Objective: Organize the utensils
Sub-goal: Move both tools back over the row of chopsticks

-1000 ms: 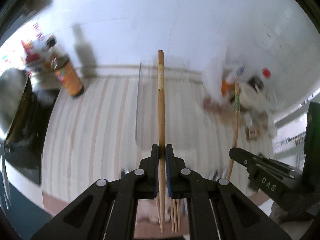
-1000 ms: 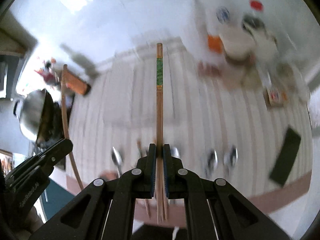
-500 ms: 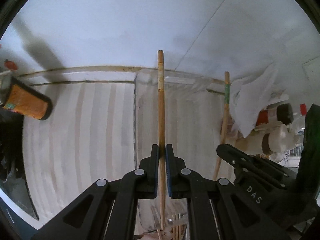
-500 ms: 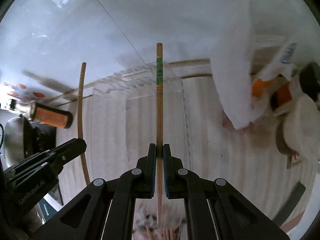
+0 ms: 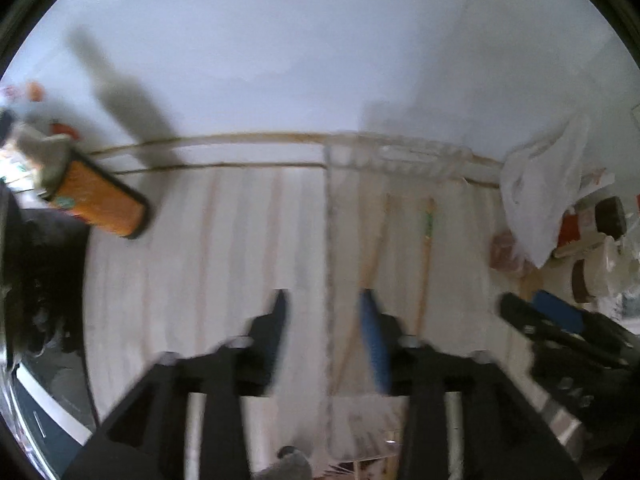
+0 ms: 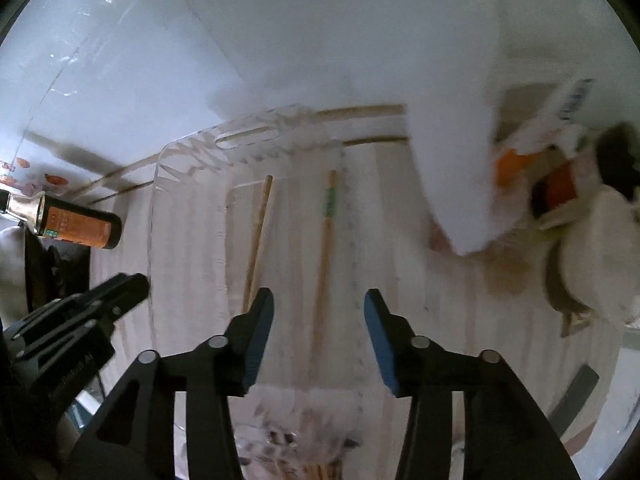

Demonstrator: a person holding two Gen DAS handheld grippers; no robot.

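Left gripper: the black two-finger left gripper [image 5: 324, 312] has its jaws spread wide and holds nothing; it hovers over the near left wall of the tray.
Right gripper: the black two-finger right gripper with blue pads [image 6: 318, 312] is likewise wide open and empty, poised above the tray's middle.
Near end of tray: a blurred cluster of what look like more wooden sticks [image 6: 316, 468] shows at the bottom edge; I cannot tell how many or whether they are sorted.
Tray: the clear plastic rectangular tray [image 6: 192, 148] sits on the pale striped tabletop [image 5: 224, 264], its far end close to the wall.
Plain chopstick: the plain wooden chopstick [image 6: 258, 236] lies inside the tray, slightly slanted.
Banded chopstick: the wooden chopstick with a green band [image 6: 325, 240] lies just beside it in the tray, the two apart at their far ends.
Progress: judging by how things lie, both chopsticks are placed; any remaining utensils still need gathering, and the pair could be straightened.
Far left: an orange-labelled bottle [image 5: 100, 204] lies tipped on the table, well apart from the tray.
Far right: a white crumpled cloth [image 5: 544, 196] and assorted jars stand beyond the tray.
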